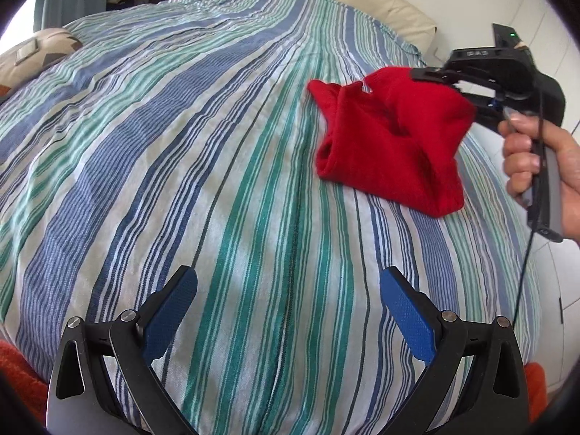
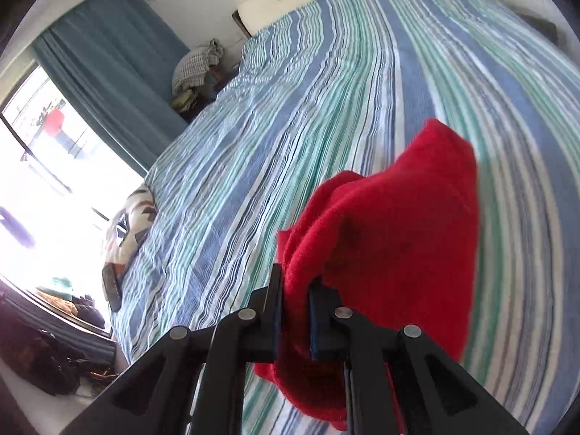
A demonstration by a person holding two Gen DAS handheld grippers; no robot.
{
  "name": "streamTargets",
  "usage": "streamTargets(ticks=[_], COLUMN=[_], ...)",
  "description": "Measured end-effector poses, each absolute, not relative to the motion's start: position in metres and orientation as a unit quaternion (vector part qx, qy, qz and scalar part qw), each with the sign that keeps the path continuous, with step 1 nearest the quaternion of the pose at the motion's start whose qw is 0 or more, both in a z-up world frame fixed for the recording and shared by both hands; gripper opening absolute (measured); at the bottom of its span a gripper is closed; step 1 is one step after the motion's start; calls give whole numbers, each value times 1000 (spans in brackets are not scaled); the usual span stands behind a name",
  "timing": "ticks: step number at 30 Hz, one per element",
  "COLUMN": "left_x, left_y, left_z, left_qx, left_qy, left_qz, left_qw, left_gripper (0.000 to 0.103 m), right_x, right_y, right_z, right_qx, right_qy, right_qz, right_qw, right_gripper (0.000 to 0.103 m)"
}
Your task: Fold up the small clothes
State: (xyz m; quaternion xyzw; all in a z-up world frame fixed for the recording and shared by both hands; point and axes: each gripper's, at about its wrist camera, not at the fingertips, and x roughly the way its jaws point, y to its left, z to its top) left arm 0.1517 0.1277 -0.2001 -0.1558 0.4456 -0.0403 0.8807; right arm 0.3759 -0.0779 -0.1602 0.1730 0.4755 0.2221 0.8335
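Note:
A small red garment [image 1: 391, 141] lies partly folded on the striped bedspread [image 1: 217, 145] at the right of the left wrist view. My right gripper [image 1: 435, 74] is shut on the garment's far edge and lifts it. In the right wrist view the right gripper [image 2: 295, 304] pinches the red garment [image 2: 391, 239], which hangs over the bedspread [image 2: 290, 108]. My left gripper [image 1: 288, 311] is open and empty, low over the bedspread, well short and left of the garment.
A patterned pillow [image 1: 32, 54] lies at the bed's left edge, also in the right wrist view [image 2: 130, 224]. A cream headboard [image 1: 362, 0] is at the far end. A pile of clothes [image 2: 195, 69] sits by the blue curtain [image 2: 108, 65]. Orange fabric [image 1: 18, 373] is near the bottom left.

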Motion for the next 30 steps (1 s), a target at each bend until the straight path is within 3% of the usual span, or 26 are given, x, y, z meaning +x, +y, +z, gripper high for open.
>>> streamTargets(ticks=[2,4,6,9,13,14,15,16,20,22,30], left_x=[151,150,150,150,154,155,156,156,155,155,156], left_y=[133,138,142,146,146,145,144,142,137,137,143], left_z=[-200,-200,-201,-201,-203,-204,-204,-205,-205,-204,-206], left_qx=[-160,-166,-176,-190,-200,-202,-201,-199,-181,-176,-193], left_qy=[445,445,446,444,447,449,450,452,452,450,453], left_qz=[-34,-27,-25,-28,-35,-37,-38,-39,-37,-32,-30], left_qw=[881,879,877,875,871,870,869,869,873,875,870], left_gripper=[101,101,101,101,101,101,101,101,101,101,101], right_x=[383,380,374,361,345,343,343,342,327,312,294], right_y=[-57,-48,-51,-72,-97,-93,-86,-75,-12,9,-33], right_z=[-192,-214,-212,-193,-175,-178,-186,-199,-256,-262,-195], right_qx=[195,232,274,296,198,161,135,110,17,-36,-23], right_qy=[514,542,532,501,473,479,491,508,550,527,447], right_qz=[238,267,319,358,268,252,251,253,274,276,277], right_qw=[801,762,735,731,816,825,823,816,789,803,850], right_gripper=[23,50,52,64,62,55,34,19,18,18,20])
